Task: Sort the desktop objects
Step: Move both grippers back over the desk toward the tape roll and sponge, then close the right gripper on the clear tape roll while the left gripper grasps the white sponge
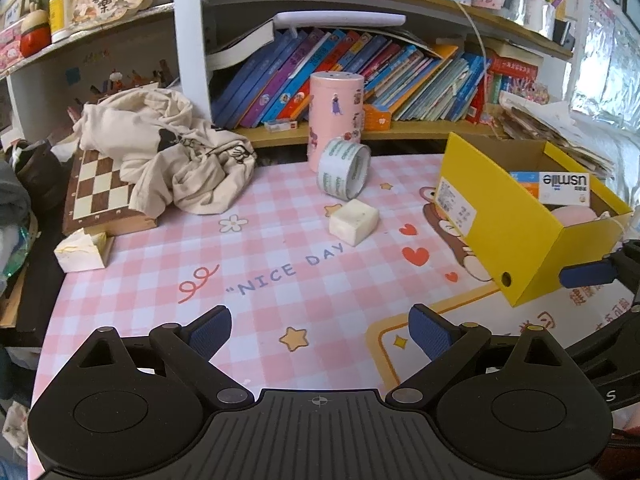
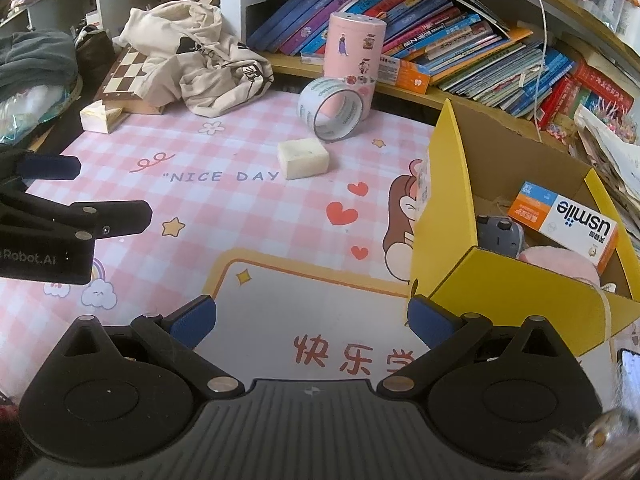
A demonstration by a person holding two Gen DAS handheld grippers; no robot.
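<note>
A cream block [image 1: 354, 222] [image 2: 303, 158] lies on the pink checked mat [image 1: 280, 280] near the middle. Behind it a roll of clear tape [image 1: 344, 168] [image 2: 334, 108] stands on edge against a pink sticker-covered canister [image 1: 336, 108] [image 2: 354, 44]. To the right sits an open yellow box [image 1: 516, 240] [image 2: 440, 208] holding a usmile carton [image 1: 554, 188] [image 2: 568, 220], a grey device [image 2: 500, 234] and something pink and fluffy [image 2: 560, 264]. My left gripper [image 1: 320, 324] [image 2: 114, 190] hovers open and empty over the mat's near left. My right gripper [image 2: 312, 316] is open and empty beside the box's near corner.
A crumpled beige cloth [image 1: 180, 160] [image 2: 200, 64] lies over a chessboard [image 1: 100, 192] [image 2: 124, 76] at the back left, with a tissue pack [image 1: 80, 254] [image 2: 98, 116] in front. Leaning books [image 1: 360, 76] fill the shelf behind. A phone [image 2: 632, 376] lies at the right edge.
</note>
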